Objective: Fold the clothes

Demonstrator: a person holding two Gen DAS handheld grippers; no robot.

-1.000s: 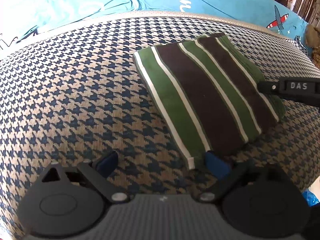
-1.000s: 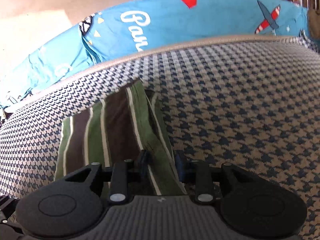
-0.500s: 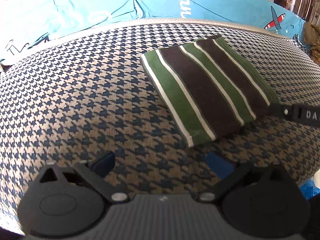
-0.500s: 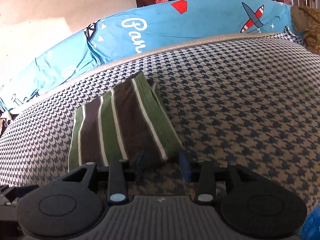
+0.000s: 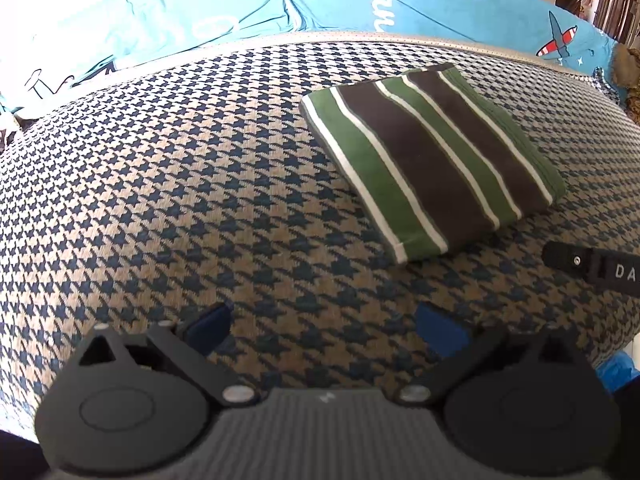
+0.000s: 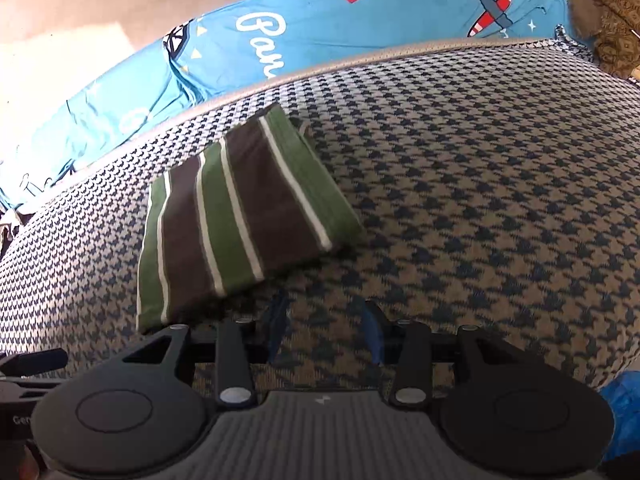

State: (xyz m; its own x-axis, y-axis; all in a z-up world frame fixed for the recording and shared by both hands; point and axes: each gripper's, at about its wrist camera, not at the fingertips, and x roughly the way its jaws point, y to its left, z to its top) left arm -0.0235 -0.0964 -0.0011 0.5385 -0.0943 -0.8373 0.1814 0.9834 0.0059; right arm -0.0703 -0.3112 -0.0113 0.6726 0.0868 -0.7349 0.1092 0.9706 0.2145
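Observation:
A folded cloth with green, brown and white stripes (image 5: 432, 160) lies flat on the houndstooth cushion (image 5: 200, 200). My left gripper (image 5: 324, 328) hovers open near the cushion's front, short of the cloth's near corner, with only the cushion showing between its blue pads. In the right wrist view the same folded cloth (image 6: 240, 216) sits up and to the left of my right gripper (image 6: 325, 328). Its jaws are opening, with nothing between them and the pads clear of the cloth. A black finger of the right gripper (image 5: 592, 268) pokes into the left wrist view, just off the cloth's right corner.
A bright blue sheet with white lettering and aeroplane prints (image 6: 360, 28) runs along the cushion's far edge. A brown patterned fabric (image 6: 608, 24) lies at the far right. Blue plastic (image 6: 624, 408) shows below the cushion's right edge. A pale floor (image 6: 80, 8) lies beyond.
The right gripper let go of the cloth's near edge, widened its jaws and drew back. The left gripper also backed away, so the cloth now lies farther from both.

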